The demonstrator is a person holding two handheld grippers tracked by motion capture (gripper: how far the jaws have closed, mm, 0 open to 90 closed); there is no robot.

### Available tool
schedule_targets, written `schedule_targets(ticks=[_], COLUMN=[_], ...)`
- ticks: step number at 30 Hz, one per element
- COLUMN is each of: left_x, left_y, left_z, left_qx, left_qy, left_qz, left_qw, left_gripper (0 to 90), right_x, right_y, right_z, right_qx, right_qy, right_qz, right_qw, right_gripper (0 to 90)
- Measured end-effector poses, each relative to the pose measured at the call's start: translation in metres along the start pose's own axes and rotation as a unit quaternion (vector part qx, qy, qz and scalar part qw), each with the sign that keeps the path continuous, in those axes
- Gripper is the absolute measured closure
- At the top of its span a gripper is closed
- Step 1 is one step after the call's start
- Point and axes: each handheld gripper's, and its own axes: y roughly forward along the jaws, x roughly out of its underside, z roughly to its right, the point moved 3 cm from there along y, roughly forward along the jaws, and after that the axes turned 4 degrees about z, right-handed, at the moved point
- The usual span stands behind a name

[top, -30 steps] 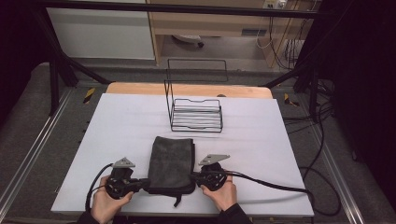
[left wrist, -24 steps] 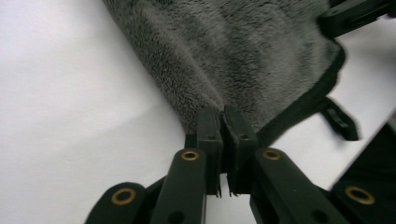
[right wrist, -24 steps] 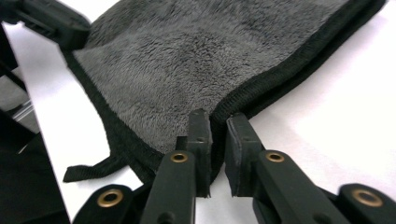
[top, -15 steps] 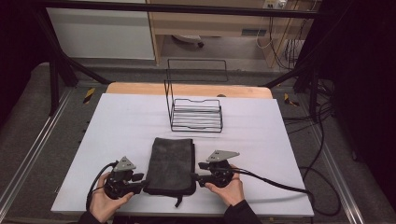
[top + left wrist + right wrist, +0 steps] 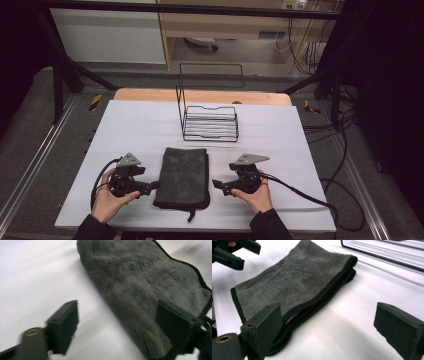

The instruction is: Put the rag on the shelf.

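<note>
A dark grey towel (image 5: 183, 176) lies folded and flat on the white table cover (image 5: 130, 130), near its front edge. My left gripper (image 5: 154, 186) points at the towel's left side, its tips close to the edge. Its jaws have just been opening and stand wide apart in the left gripper view (image 5: 120, 330), pressing on nothing, with the towel (image 5: 140, 287) lying ahead. My right gripper (image 5: 216, 184) sits a little off the towel's right side. Its jaws have also just been opening and stand wide (image 5: 330, 332), with bare table between them and the towel (image 5: 294, 285) to their left.
A black wire basket (image 5: 210, 122) with a tall back frame stands behind the towel, and its base (image 5: 387, 252) shows in the right gripper view. Cables trail from both grippers across the cover. Metal rails run along the table's left and right sides.
Both grippers have drawn outward from the towel's sides and their jaws have opened. The towel stays flat where it was.
</note>
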Motion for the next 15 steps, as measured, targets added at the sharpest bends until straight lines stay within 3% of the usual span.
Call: schedule_targets(ticks=[3,15], left_x=[-0.010,-0.041], left_y=[0.005,0.026], left_z=[-0.004,-0.018], left_qx=[-0.001,-0.040], left_qy=[-0.004,0.001], left_qz=[0.006,0.024], left_qw=[1.0000,0.9989], left_gripper=[9.3,9.4], right_x=[0.003,0.007], right_y=[-0.002,-0.004], right_z=[0.003,0.000], right_qx=[0.003,0.005], right_qy=[-0.002,-0.009], right_qz=[0.000,0.000], right_qw=[1.0000,0.9999], right_gripper=[6.9,4.3])
